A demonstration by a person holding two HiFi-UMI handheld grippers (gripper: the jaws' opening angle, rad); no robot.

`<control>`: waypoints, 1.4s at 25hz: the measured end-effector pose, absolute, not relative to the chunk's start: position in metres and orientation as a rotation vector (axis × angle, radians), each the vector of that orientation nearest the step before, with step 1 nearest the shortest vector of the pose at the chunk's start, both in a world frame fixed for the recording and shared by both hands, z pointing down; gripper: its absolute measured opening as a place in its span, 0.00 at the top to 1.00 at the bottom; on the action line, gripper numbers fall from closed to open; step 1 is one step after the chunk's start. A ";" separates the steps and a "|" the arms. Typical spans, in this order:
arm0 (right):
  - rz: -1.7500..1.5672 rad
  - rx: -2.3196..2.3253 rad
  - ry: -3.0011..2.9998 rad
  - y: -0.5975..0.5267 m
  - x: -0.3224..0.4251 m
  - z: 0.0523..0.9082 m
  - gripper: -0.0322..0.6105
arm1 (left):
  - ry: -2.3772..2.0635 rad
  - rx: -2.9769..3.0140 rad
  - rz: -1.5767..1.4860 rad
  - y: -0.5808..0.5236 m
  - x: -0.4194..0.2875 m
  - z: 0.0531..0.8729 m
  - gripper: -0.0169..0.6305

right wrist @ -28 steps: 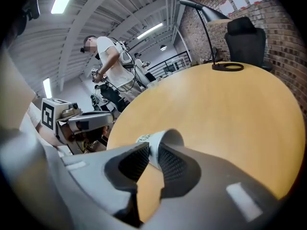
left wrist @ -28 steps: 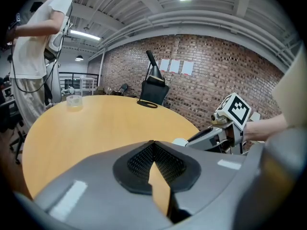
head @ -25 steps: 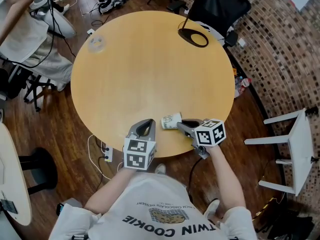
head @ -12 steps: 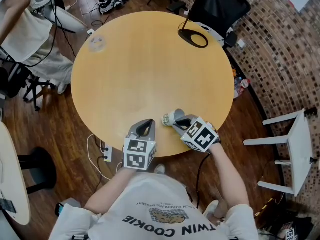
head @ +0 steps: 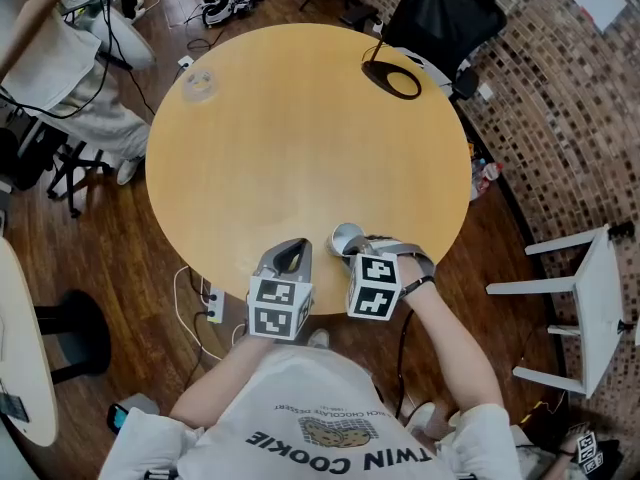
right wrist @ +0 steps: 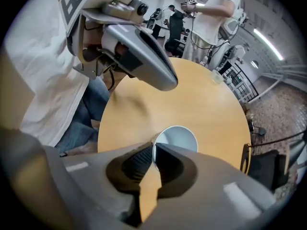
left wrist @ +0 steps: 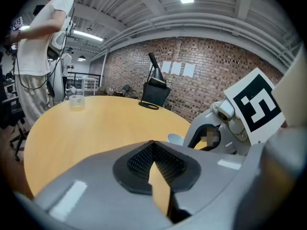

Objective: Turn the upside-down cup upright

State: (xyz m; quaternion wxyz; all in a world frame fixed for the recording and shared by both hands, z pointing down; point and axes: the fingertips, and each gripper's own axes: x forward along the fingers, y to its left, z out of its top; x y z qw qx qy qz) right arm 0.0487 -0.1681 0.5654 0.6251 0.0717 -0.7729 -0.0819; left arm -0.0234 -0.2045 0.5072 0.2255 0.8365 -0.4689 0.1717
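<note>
Currently the fingers of the right gripper (right wrist: 153, 150), having just been closing, pinch the rim wall of the white cup (head: 346, 237), which sits mouth-up near the surface's (head: 300, 128) near edge. The left gripper (left wrist: 154, 150) rests beside it, fingers clenched on nothing.

On the round surface (head: 300, 158), a clear tumbler (head: 198, 84) sits near its far-left edge, a black ring-shaped base (head: 392, 80) near its far-right edge.
</note>
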 end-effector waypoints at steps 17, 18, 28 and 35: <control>-0.222 0.212 -1.828 -0.171 0.041 0.566 0.78 | -1.305 2.300 0.467 -0.203 -0.026 0.506 0.96; -0.206 0.221 -1.851 -0.171 0.039 0.562 0.78 | -1.309 2.302 0.467 -0.203 -0.027 0.504 0.96; -0.151 0.531 -2.129 -0.168 0.041 0.495 0.78 | -1.366 2.331 0.470 -0.181 -0.009 0.485 0.96; -0.094 0.714 -2.268 -0.130 0.058 0.467 0.83 | -1.422 2.352 0.470 -0.144 0.011 0.463 0.96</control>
